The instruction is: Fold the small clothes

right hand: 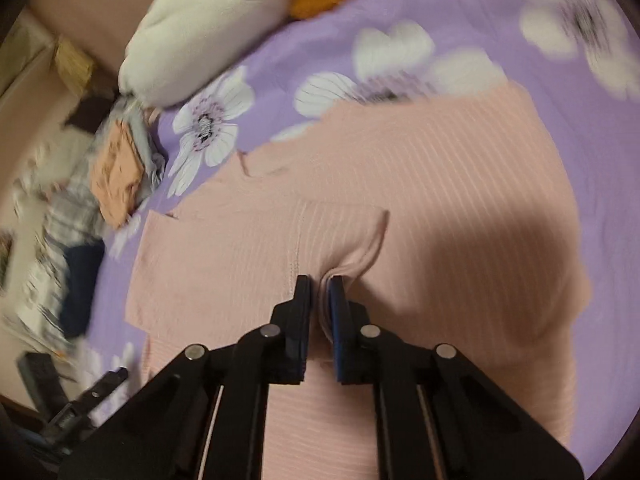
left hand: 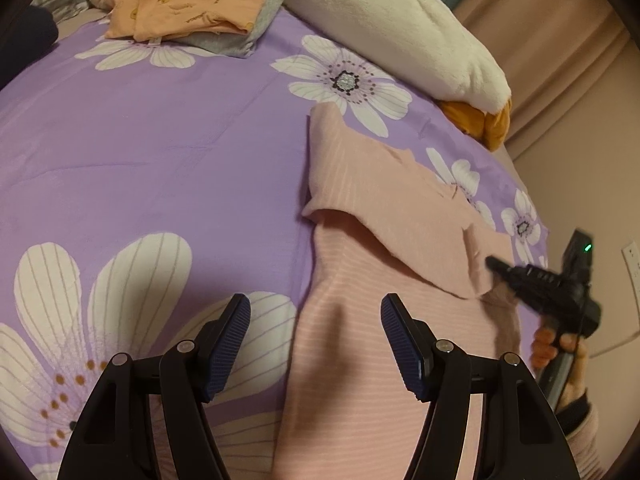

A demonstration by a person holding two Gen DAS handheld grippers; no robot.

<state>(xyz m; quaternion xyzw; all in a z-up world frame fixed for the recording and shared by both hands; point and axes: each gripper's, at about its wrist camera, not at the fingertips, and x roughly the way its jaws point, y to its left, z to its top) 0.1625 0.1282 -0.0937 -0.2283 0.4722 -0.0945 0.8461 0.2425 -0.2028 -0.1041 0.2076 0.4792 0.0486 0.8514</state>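
Left wrist view. Left gripper [left hand: 316, 344]: jaws spread wide, nothing between the pads; it hangs over the near left edge of the pink ribbed garment [left hand: 384, 320], one finger above the cloth, the other above the bedspread. Pink ribbed garment: lies flat on the purple flowered bedspread [left hand: 160, 152], a flap folded across its upper part, fine pale stripes running crosswise. Right gripper [left hand: 496, 265]: at the garment's right edge, blurred, carried by a hand [left hand: 560, 344]; from here I cannot tell how its jaws stand. Folded stack [left hand: 192, 0]: an orange printed piece on a grey one, well beyond the garment at the far side of the bedspread. White plush pillow [left hand: 392, 28]: beyond the garment, to its right, with an orange-yellow piece [left hand: 480, 124] at its near end.

Right wrist view. Right gripper [right hand: 320, 292]: jaws clenched on a pinched-up ridge of the pink ribbed garment [right hand: 440, 184], at the corner of the folded flap; cloth puckers between the pads. Left gripper [right hand: 116, 376]: beside the garment's left edge, blurred. No containers visible.
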